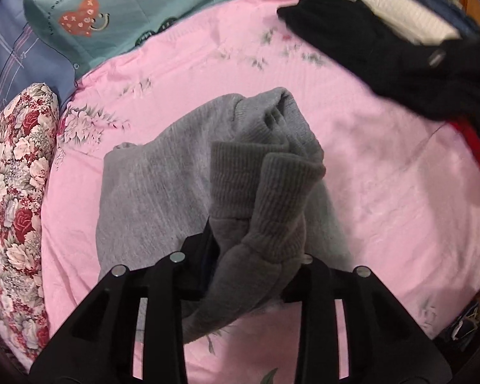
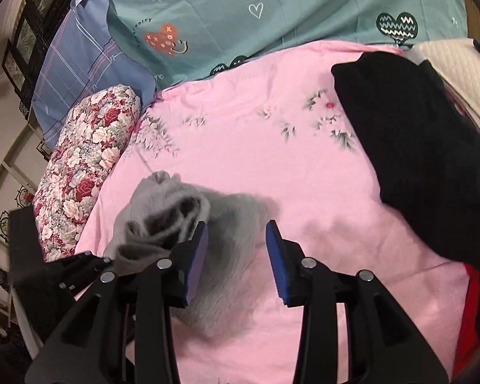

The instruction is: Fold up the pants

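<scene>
Grey knit pants (image 1: 156, 192) lie bunched on the pink sheet (image 1: 384, 176), their ribbed cuffs (image 1: 240, 179) doubled over on top. My left gripper (image 1: 256, 265) points steeply down at them. A thick fold of the grey fabric fills the gap between its black fingers and hides the right one, so it is shut on the pants. In the right wrist view the same pants (image 2: 227, 275) spread out under my right gripper (image 2: 236, 227). It stands open, blue pads bare and apart above the cloth. The left gripper (image 2: 86, 262) shows at the left, at the bunched end.
A black garment (image 2: 416, 147) lies on a clothes pile at the right, over a white quilted piece (image 2: 448, 64) and something red (image 2: 467, 313). A floral pillow (image 2: 86, 160), a blue plaid pillow (image 2: 86, 64) and a teal blanket (image 2: 240, 16) border the sheet at the left and back.
</scene>
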Available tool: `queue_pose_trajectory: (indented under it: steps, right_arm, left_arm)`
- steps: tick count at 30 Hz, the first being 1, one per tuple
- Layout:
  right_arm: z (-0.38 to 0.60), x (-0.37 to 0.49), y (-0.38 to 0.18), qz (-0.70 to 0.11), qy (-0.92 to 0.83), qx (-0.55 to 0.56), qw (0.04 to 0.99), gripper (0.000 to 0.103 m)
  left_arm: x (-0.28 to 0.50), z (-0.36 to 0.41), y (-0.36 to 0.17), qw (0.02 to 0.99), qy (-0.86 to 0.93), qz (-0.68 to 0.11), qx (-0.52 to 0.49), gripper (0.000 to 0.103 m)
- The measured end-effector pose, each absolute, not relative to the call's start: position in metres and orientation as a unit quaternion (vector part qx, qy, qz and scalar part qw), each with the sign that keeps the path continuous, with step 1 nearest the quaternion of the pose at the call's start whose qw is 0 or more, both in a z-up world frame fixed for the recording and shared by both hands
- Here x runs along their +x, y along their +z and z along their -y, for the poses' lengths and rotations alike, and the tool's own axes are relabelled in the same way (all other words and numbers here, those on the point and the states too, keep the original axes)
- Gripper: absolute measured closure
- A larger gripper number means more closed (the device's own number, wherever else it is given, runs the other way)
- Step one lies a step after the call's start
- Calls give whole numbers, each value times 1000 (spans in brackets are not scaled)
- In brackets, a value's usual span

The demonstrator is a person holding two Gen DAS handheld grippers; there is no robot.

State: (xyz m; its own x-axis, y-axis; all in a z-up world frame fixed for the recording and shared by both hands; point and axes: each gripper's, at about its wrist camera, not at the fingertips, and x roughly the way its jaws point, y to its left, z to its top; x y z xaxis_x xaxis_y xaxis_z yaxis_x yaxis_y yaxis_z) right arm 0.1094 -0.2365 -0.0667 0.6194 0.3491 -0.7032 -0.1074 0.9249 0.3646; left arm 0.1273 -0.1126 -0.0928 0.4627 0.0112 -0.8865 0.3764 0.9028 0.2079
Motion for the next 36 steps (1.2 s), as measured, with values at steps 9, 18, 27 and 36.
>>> queue_pose_trajectory:
  steps: [9,18,27,36]
  right_arm:
    - [255,104,-82,-429,118,160,881,64]
    - [259,90,-73,-413,136,174,884,63]
    - [184,126,-59,-445,261,130,847,63]
    - [128,136,-106,-531,217,-14,819,64]
  left_arm:
    - [117,96,-59,845,-160,-487,152,41]
    - [109,71,-12,857,-264,-441,36,10]
    - [121,-13,-25,879,-176,-441,-49,8]
    - [132,-19,-93,833,-207,-502,-105,10]
